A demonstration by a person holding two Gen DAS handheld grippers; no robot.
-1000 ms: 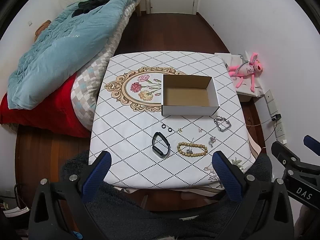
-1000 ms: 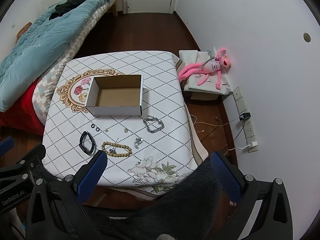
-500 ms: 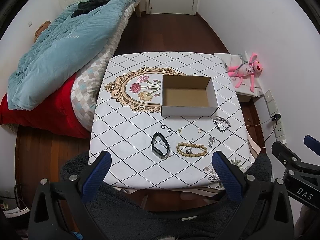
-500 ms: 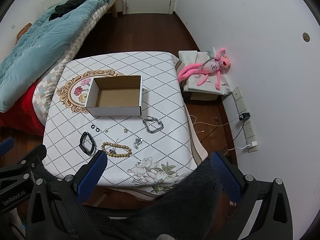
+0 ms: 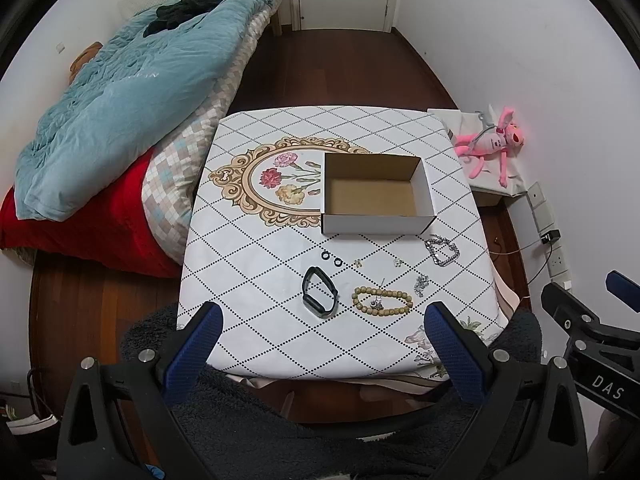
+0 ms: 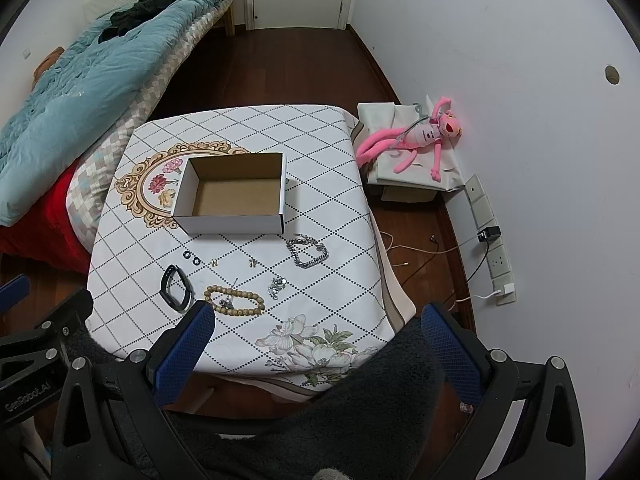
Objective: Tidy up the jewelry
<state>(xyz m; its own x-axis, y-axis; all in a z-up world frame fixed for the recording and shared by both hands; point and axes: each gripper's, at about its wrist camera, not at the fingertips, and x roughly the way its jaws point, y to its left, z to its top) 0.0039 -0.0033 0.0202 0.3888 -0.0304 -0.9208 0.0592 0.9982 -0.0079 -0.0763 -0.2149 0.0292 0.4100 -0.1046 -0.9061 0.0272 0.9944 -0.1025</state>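
Note:
An empty white cardboard box [image 5: 376,196] [image 6: 234,198] stands open on the table. In front of it lie a black band [image 5: 319,298] [image 6: 176,293], a wooden bead bracelet [image 5: 382,301] [image 6: 235,300], a silver chain bracelet [image 5: 442,251] [image 6: 307,253], two small black rings [image 5: 331,259] [image 6: 191,258], a silver charm [image 5: 420,284] [image 6: 276,287] and small earrings [image 5: 357,263] [image 6: 215,262]. My left gripper [image 5: 320,352] and right gripper [image 6: 318,354] are both open and empty, held above the table's near edge.
The table [image 5: 280,320] [image 6: 332,208] has a white diamond-pattern cloth. A bed with a blue quilt [image 5: 120,100] [image 6: 80,64] is to the left. A pink plush toy [image 5: 494,144] [image 6: 420,136] lies on a low box at the right, by wall sockets and cables.

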